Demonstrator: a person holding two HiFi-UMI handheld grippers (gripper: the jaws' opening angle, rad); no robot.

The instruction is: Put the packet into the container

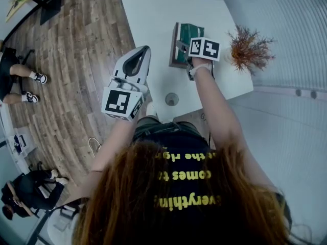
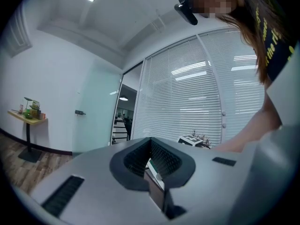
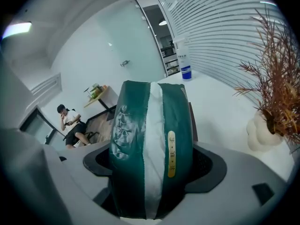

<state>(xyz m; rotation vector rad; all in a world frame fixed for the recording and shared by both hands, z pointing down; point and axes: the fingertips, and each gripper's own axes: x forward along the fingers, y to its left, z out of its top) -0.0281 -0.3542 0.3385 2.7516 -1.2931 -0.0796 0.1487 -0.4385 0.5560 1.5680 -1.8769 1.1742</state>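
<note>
green packet clamped between the jaws of the right gripper, upper centre of the head view, just above the brown container on the white table. left gripper, centre left, jaws together, empty.

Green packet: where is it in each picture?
Head view: the green packet is at the top middle, held by the right gripper.
Left gripper view: I cannot make it out there.
Right gripper view: dead centre, clamped between the jaws.
Shared landmark: the dried plant.
</note>
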